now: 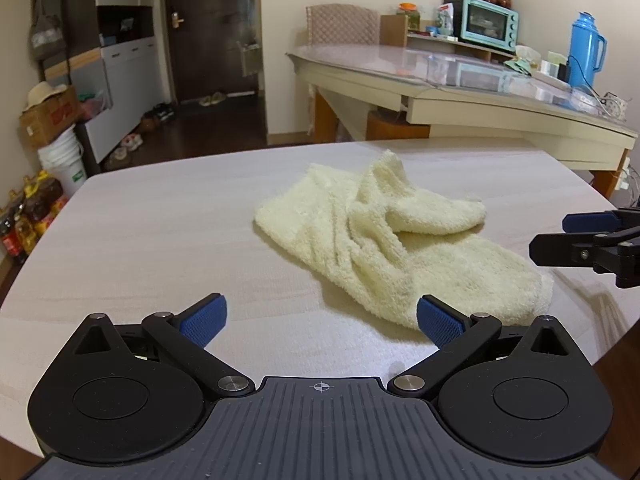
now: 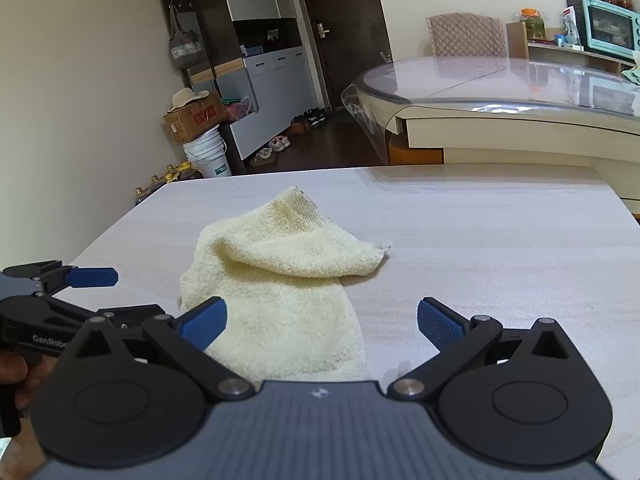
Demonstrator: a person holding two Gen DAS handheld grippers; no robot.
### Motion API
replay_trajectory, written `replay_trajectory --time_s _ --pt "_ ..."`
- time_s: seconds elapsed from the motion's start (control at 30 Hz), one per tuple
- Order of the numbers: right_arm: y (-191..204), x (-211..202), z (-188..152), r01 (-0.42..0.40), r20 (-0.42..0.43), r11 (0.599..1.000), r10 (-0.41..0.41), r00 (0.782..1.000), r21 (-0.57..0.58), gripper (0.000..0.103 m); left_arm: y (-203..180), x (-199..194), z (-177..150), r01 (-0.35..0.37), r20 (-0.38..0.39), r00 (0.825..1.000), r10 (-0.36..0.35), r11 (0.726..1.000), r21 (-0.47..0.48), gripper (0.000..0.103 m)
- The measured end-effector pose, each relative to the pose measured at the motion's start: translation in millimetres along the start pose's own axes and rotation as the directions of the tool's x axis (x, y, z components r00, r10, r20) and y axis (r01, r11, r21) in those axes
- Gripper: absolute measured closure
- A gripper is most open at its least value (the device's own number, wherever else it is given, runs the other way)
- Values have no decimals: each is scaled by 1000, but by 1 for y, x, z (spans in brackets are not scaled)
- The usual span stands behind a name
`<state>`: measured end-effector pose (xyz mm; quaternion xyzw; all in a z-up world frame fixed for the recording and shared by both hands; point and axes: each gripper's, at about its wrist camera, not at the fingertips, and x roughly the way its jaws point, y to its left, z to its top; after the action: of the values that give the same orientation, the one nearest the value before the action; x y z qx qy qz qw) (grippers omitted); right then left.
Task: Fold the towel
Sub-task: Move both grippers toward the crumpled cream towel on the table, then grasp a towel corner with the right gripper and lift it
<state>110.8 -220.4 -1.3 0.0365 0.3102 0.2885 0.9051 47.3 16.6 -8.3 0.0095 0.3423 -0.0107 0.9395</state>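
Both claws, the left gripper (image 1: 322, 320) and right gripper (image 2: 322, 320), gape wide and empty at bottom centre, facing the rumpled, unfolded towel (image 1: 384, 236) mid-frame on the table (image 1: 140, 240); I'd pinch two neighbouring corners and spread it flat before creasing.

1. The towel (image 1: 384, 236) lies crumpled on the table (image 1: 140, 240), near the table's middle.
2. The left gripper (image 1: 322, 322) hovers at the towel's near-left side, its right finger tip just before the towel's near edge, fingers spread apart.
3. The right gripper (image 2: 322, 322) sits at the towel's near-right side, fingers spread apart; its left finger overlaps the towel's near end in the right wrist view.
4. Behind the towel, past the table's far edge, stands a dining table (image 1: 440, 96), to the right.
5. On it, well behind the towel, sit a toaster oven (image 1: 486, 24) and a thermos (image 1: 586, 50).
6. Behind and left of the towel, on the floor, a bucket (image 1: 64, 164) carries a cardboard box (image 1: 50, 118).
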Motion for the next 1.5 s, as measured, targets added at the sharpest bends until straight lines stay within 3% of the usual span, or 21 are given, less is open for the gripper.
replay_trajectory --time_s 0.47,0.53,0.7,0.83,0.93,1.0,1.07,1.27,1.33,1.37,1.4,1.5 --pt "-5 38 32 27 -61 997 -32 998 -78 3 12 7 3 -6 -5 1000 6 1000 -20 0" --pt "-9 48 38 13 -80 997 -19 997 -77 8 13 8 3 -7 -6 1000 7 1000 -22 0" --pt "-21 69 45 -21 -121 999 17 992 -32 30 17 10 4 -16 -12 1000 16 1000 -23 0" --pt "-31 80 45 -24 -132 1000 25 991 9 36 22 13 5 -23 -14 1000 22 999 -25 0" --pt "-33 81 43 -33 -127 999 34 991 10 62 25 13 9 -13 -7 1000 13 1000 -10 0" --pt "-33 81 43 -45 -119 999 46 992 11 85 27 12 14 4 4 1000 -4 1000 29 0" --pt "-32 76 45 -67 -90 998 67 994 5 96 29 10 19 19 15 1000 -20 997 69 0" --pt "-19 58 55 -108 -55 994 106 993 -35 96 34 5 33 64 42 996 -73 980 189 0" --pt "-17 55 59 -104 -56 994 102 993 -44 84 36 3 38 77 49 995 -91 970 229 0" --pt "-23 56 59 -81 -57 996 79 995 -31 69 37 3 40 84 53 994 -100 965 248 0" --pt "-25 57 59 -73 -62 997 72 996 -24 65 37 2 40 87 55 993 -104 964 253 0" --pt "-40 62 54 -61 -86 998 63 994 16 66 31 5 37 101 54 992 -118 963 252 0"
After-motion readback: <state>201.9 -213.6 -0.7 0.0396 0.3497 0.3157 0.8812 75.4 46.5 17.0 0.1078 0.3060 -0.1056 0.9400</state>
